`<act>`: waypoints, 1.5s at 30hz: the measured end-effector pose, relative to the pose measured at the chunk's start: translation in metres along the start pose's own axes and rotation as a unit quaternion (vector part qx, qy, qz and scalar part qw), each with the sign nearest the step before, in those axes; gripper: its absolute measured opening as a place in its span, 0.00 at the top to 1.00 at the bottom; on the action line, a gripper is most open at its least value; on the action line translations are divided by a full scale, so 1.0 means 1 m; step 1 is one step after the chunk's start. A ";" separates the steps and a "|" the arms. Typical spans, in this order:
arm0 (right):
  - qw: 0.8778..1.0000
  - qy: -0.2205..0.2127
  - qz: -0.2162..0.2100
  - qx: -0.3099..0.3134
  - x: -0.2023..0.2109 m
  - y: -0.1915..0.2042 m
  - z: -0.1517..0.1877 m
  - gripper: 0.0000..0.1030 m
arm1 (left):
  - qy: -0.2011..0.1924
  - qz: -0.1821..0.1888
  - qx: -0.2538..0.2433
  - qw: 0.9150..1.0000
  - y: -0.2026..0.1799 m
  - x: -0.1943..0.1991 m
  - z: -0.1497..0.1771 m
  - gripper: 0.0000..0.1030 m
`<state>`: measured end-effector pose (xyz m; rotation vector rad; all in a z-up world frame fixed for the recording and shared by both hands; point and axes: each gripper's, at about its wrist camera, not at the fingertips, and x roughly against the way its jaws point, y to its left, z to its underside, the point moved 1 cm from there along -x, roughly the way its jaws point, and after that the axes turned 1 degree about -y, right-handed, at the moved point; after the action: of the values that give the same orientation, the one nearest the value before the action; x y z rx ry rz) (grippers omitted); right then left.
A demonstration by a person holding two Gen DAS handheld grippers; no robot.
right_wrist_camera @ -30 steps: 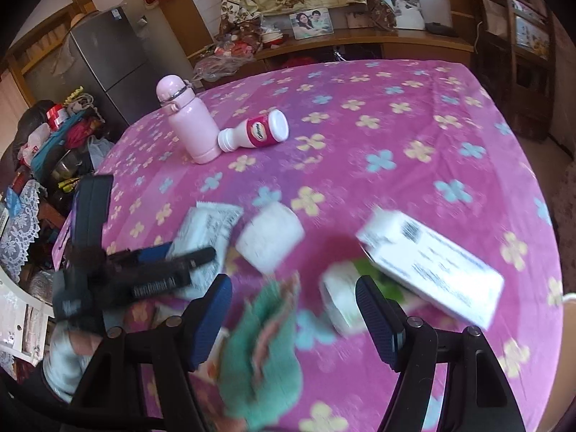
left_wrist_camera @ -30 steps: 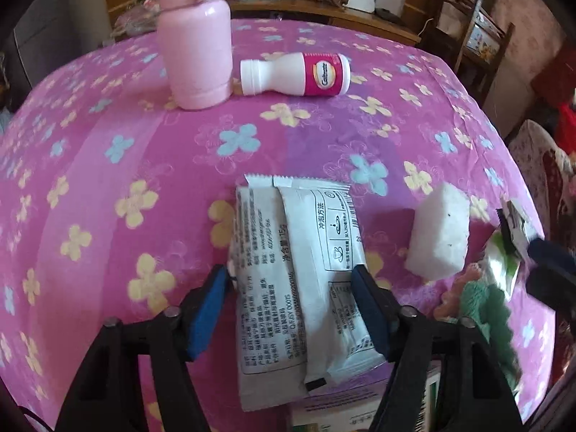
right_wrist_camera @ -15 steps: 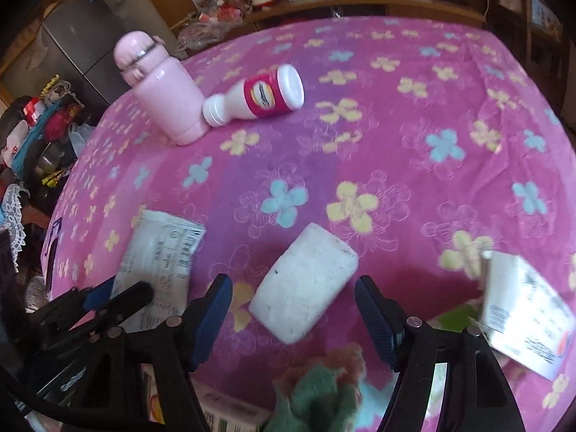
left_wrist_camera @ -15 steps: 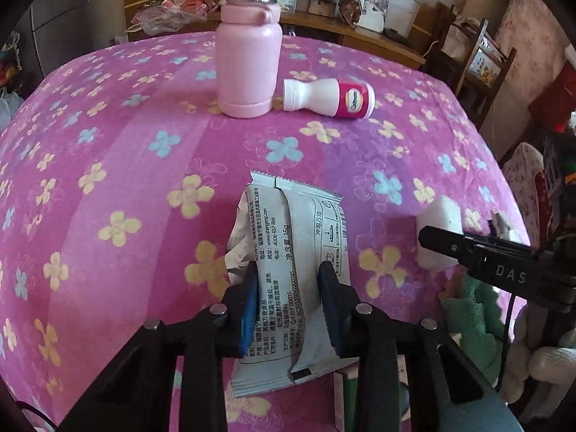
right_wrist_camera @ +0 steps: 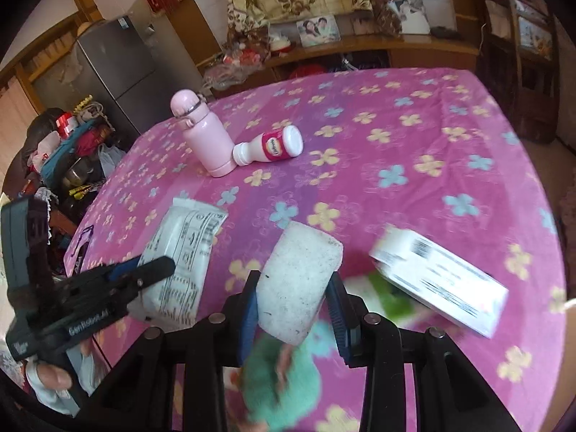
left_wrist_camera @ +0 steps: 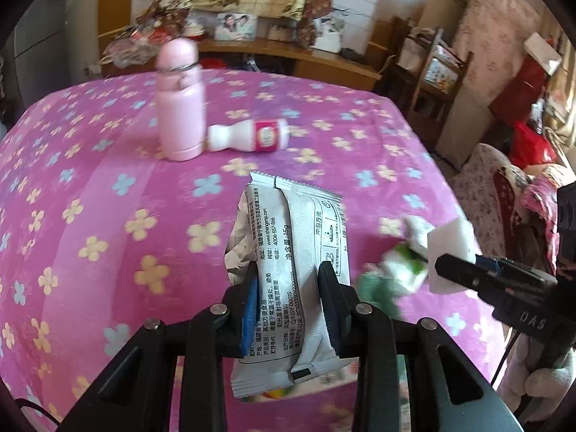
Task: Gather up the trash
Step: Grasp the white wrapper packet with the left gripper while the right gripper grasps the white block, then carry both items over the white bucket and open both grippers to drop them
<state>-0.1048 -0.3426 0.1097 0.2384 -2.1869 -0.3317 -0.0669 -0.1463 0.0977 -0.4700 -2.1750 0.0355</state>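
Note:
My left gripper [left_wrist_camera: 289, 302] is shut on a white printed food packet [left_wrist_camera: 291, 252] and holds it above the pink flowered tablecloth [left_wrist_camera: 90, 216]. The packet also shows in the right wrist view [right_wrist_camera: 180, 252], with the left gripper [right_wrist_camera: 151, 270] on it. My right gripper [right_wrist_camera: 293, 304] is shut on a white foam block [right_wrist_camera: 298, 280], lifted off the cloth. The block shows in the left wrist view [left_wrist_camera: 451, 248] at the right.
A pink flask [right_wrist_camera: 203, 133] stands at the far side with a small white bottle with a red label [right_wrist_camera: 270, 147] lying beside it. A white box [right_wrist_camera: 439, 280], a green wrapper [right_wrist_camera: 385, 295] and a green fluffy thing [right_wrist_camera: 280, 378] lie near the table's front edge.
My left gripper has lifted the packet off the cloth. My right gripper has shut on the foam block and raised it.

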 end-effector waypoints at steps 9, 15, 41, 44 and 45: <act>0.997 -0.026 0.062 -0.028 0.071 -0.069 0.045 0.63 | 0.007 0.046 -0.063 0.997 -0.099 0.004 0.015 0.67; 0.992 -0.042 0.103 -0.067 0.116 -0.124 0.074 0.63 | 0.019 0.084 -0.102 0.991 -0.176 -0.002 0.027 0.67; 0.956 -0.041 0.205 -0.204 0.178 -0.288 0.158 0.54 | 0.065 0.121 -0.188 0.973 -0.347 -0.059 0.074 0.67; 0.954 -0.042 0.208 -0.211 0.177 -0.293 0.160 0.54 | 0.068 0.126 -0.188 0.972 -0.351 -0.064 0.075 0.67; 0.953 -0.042 0.210 -0.213 0.176 -0.296 0.161 0.54 | 0.069 0.128 -0.188 0.971 -0.352 -0.065 0.075 0.67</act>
<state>-0.3233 -0.6492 0.0556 -0.4818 -2.1184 -0.5625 -0.2028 -0.4846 0.0697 -0.9383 -1.9751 -0.2645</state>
